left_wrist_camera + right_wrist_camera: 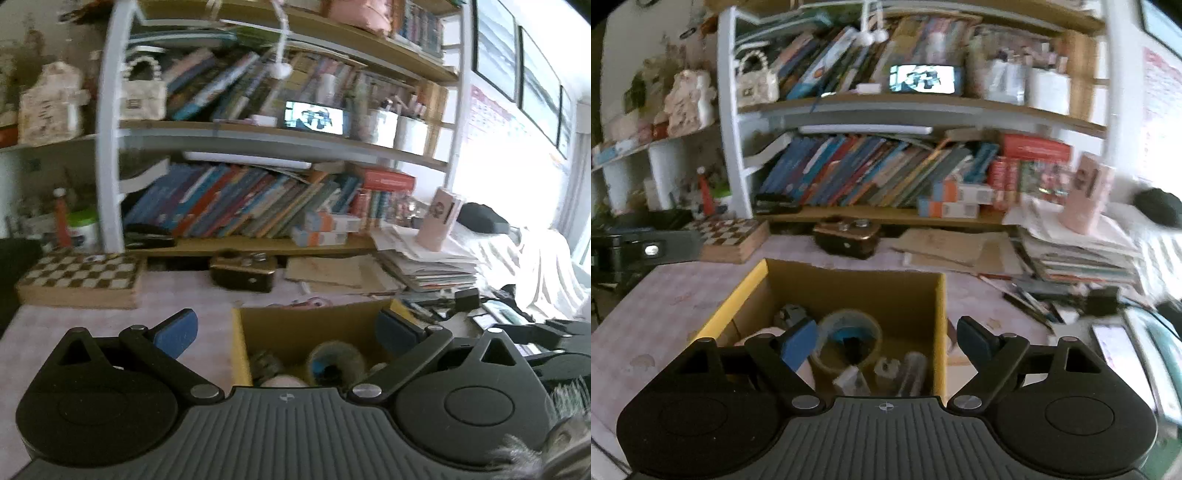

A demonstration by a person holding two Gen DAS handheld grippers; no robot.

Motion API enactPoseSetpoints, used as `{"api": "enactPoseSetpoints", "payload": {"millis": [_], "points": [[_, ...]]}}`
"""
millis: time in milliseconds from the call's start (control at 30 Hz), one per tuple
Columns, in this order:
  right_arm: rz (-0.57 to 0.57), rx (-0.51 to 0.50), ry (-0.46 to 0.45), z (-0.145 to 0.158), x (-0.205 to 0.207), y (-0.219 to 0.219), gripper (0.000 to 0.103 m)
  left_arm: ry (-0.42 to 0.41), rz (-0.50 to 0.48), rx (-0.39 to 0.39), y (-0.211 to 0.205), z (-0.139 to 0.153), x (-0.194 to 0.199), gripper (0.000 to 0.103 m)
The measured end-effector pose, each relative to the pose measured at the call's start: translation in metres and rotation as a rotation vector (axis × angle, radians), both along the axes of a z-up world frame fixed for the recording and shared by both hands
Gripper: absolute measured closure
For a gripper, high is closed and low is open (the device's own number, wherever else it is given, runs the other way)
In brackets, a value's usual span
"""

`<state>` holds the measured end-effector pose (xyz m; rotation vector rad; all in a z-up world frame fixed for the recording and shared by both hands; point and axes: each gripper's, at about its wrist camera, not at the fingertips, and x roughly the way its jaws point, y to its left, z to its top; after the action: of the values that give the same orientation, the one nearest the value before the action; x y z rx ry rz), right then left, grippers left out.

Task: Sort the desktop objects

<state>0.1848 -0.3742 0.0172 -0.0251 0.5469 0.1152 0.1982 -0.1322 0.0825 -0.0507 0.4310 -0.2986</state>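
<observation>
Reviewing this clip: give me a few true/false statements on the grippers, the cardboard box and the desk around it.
1. Both the left gripper and right gripper are open and hold nothing. True.
2. The cardboard box is empty. False: a tape roll and other small items lie inside.
3. A chessboard box sits on the desk left of the box. True.
4. The phone on the shelf has a dark screen. False: it is lit.

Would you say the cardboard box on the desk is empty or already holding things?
Holding things: the cardboard box contains a tape roll and several small items.
</observation>
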Motion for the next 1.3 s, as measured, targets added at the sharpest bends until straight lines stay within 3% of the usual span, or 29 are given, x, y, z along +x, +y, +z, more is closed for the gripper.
{"api": "enactPoseSetpoints", "payload": {"millis": [267, 433, 900, 1067, 1300], "points": [[-0.104, 0.004, 0.006, -0.010, -0.055, 0.012, 0.016, 0.011, 0.088, 0.023, 0.044, -0.017, -0.048, 0.000], [-0.147, 0.017, 0.008, -0.018, -0.090, 0.037, 0.012, -0.017, 0.163, 0.133, 0.064, -0.026, -0.089, 0.000], [-0.165, 0.030, 0.103, -0.047, -0.188, 0.116, 0.009, 0.114, 0.292, 0.155, 0.143, -0.060, -0.191, 0.000], [-0.142, 0.012, 0.129, -0.053, -0.208, 0.132, 0.008, 0.166, 0.306, 0.142, 0.157, -0.070, -0.209, 0.000], [-0.109, 0.012, 0.150, -0.059, -0.226, 0.149, 0.008, 0.175, 0.269, 0.116, 0.162, -0.071, -0.235, 0.000]]}}
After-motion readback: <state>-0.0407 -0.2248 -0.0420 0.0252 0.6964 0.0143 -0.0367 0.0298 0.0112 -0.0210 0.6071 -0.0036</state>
